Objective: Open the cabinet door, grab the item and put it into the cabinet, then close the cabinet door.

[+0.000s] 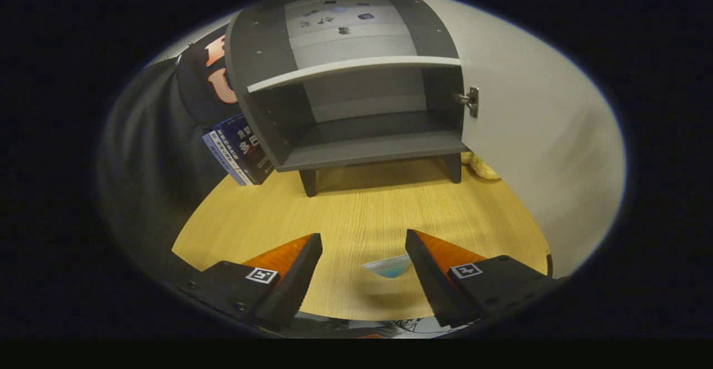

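Books [240,150] lean left of the furniture — wooden tabletop [362,213] below.

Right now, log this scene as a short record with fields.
cabinet: dark, on short legs, standing on the wooden table
door: swung open to the side, hinge showing
lower compartment: nothing visible inside
books: leaning beside the cabinet
small item: flat on the table, between the fingers
yellow thing: partly hidden behind the door
gripper: open, holding nothing

The hand-held gripper [363,242] points forward, its fingers spread wide apart, holding nothing
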